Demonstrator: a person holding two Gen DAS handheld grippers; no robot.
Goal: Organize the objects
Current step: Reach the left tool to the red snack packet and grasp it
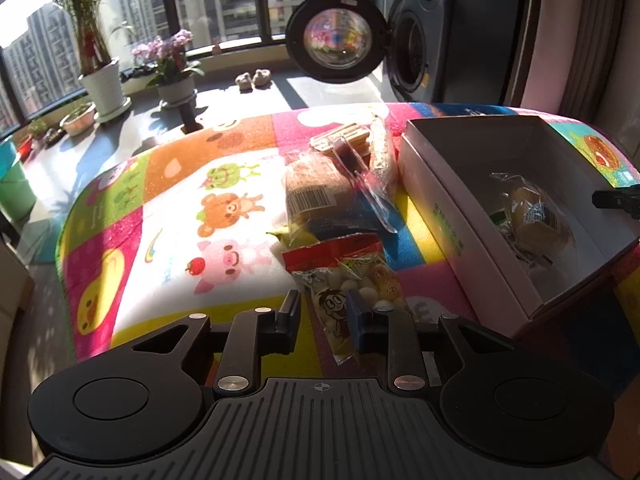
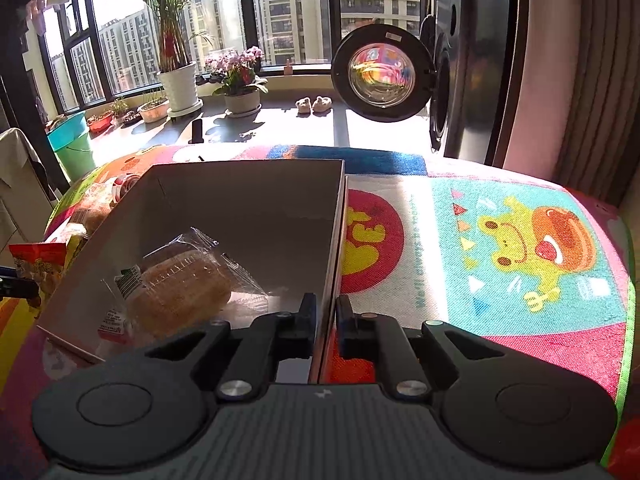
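Observation:
A pile of snack packets lies on the colourful cartoon mat (image 1: 224, 208). Nearest is a red-topped candy bag (image 1: 348, 280). My left gripper (image 1: 324, 316) is open with its fingers on either side of that bag's lower end. Behind it lie a brown barcoded packet (image 1: 312, 192), a dark tube (image 1: 360, 176) and a wafer pack (image 1: 344, 136). An open cardboard box (image 1: 436, 200) stands to the right and holds a wrapped bun (image 1: 536, 216). My right gripper (image 2: 326, 320) is shut on the box's right wall (image 2: 338, 216), with the bun (image 2: 180, 288) inside to the left.
A washing machine (image 1: 416, 40) with its round door (image 1: 338, 36) swung open stands beyond the mat. Potted plants (image 1: 104, 80) and a pair of slippers (image 1: 252, 78) sit on the windowsill. A green bucket (image 2: 72, 144) stands at far left.

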